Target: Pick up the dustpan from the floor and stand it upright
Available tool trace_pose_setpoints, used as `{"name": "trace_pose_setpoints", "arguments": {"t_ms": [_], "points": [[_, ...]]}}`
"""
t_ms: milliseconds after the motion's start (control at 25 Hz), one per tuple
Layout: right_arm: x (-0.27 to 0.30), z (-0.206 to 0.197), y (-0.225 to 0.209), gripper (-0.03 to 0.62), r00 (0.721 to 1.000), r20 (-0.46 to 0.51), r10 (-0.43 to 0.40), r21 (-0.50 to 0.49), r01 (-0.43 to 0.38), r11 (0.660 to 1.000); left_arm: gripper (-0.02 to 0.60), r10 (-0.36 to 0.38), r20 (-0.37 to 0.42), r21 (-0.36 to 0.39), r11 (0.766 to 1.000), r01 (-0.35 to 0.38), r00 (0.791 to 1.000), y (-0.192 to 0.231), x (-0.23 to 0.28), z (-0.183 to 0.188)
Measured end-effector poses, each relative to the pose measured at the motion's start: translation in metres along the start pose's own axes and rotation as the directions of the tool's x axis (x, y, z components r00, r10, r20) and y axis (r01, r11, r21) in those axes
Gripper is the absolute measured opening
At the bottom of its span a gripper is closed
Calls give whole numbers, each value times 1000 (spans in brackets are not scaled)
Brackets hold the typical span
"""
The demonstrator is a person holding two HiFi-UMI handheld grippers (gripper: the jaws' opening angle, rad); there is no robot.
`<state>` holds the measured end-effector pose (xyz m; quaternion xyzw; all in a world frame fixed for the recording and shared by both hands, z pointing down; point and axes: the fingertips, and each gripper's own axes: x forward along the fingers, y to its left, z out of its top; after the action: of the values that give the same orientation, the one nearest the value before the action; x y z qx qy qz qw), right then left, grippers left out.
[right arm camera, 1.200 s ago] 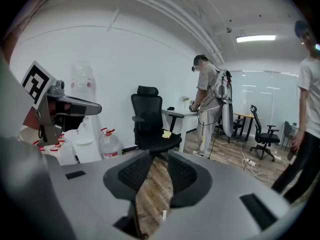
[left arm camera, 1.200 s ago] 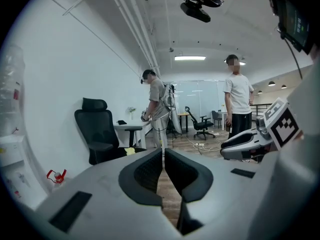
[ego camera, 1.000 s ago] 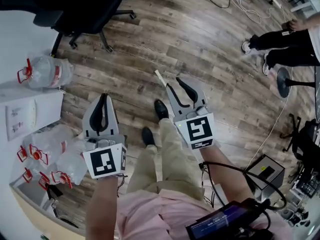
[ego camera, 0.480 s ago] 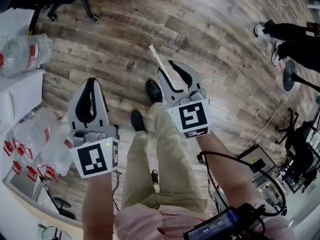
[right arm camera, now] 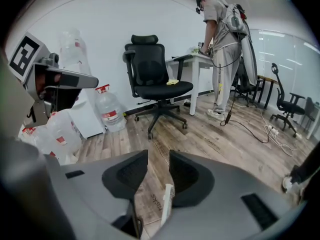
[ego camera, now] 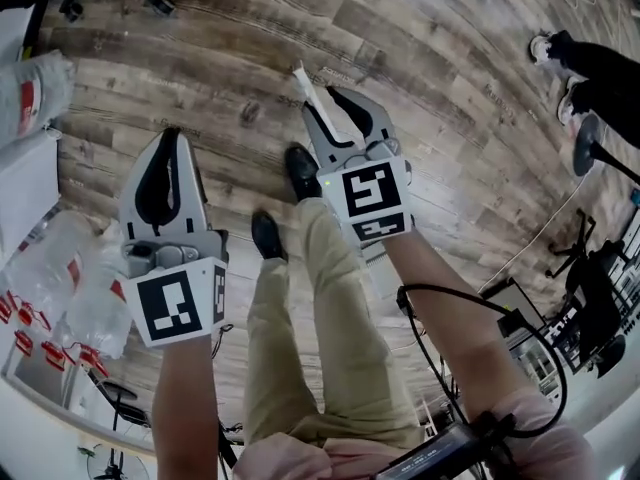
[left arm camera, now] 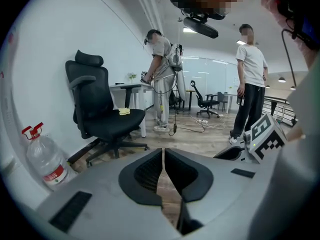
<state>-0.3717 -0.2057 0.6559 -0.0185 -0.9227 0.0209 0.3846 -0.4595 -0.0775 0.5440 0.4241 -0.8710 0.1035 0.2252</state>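
No dustpan showed. Left tongs [ego camera: 168, 140] were pressed together, right tongs [ego camera: 322, 103] slightly spread around a white strip [ego camera: 303, 81]; best to search the floor [ego camera: 450, 88] first.

Nothing legible; dark print on a floor plank [right arm camera: 155, 200] in front of the black office chair [right arm camera: 157, 84] is blurred; the water bottle [right arm camera: 111, 111] left of that chair has an unreadable red label; left gripper [ego camera: 168, 140] and right gripper [ego camera: 322, 104] carry letterless square markers.
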Motion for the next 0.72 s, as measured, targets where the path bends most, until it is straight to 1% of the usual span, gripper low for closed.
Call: {"name": "trace_pose_setpoints", "arguments": {"t_ms": [240, 520, 720], "points": [[42, -34, -9, 138, 999, -37, -7, 11, 7, 1000, 25, -8, -14, -3, 1000, 8, 1000, 9, 27, -35], [82, -77, -8, 146, 996, -92, -1, 29, 4, 1000, 25, -12, -37, -9, 1000, 11, 999, 15, 44, -73], [106, -102, -12, 146, 993, -120, -2, 23, 5, 1000, 25, -19, -65, -8, 1000, 19, 998, 12, 53, -100]]}}
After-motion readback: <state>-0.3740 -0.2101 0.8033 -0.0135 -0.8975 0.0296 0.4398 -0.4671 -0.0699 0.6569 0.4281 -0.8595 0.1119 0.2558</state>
